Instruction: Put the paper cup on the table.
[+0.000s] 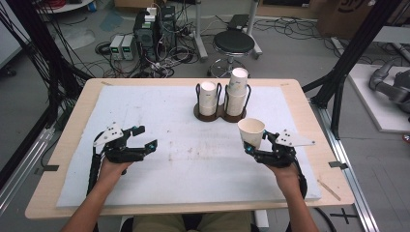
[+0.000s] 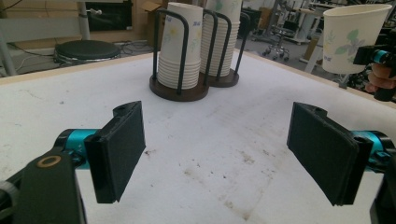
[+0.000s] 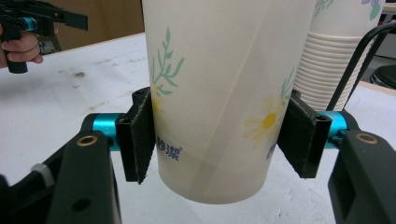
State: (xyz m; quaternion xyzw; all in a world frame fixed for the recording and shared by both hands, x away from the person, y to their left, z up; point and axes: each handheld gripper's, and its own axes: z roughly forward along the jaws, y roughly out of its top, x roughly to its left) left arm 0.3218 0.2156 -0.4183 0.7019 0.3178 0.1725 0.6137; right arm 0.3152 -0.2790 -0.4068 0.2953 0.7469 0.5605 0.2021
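A white paper cup printed with green leaves and a yellow daisy [image 3: 219, 93] stands upright, mouth open upward, lifted clear of the table. It sits just in front and right of the dark two-ring wire cup holder [image 1: 220, 104], which carries two stacks of matching paper cups [image 1: 238, 92].

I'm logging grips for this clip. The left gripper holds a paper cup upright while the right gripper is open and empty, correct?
Sides are swapped. The right gripper holds the paper cup upright, as the right gripper view shows; the left gripper is open and empty in the left gripper view.
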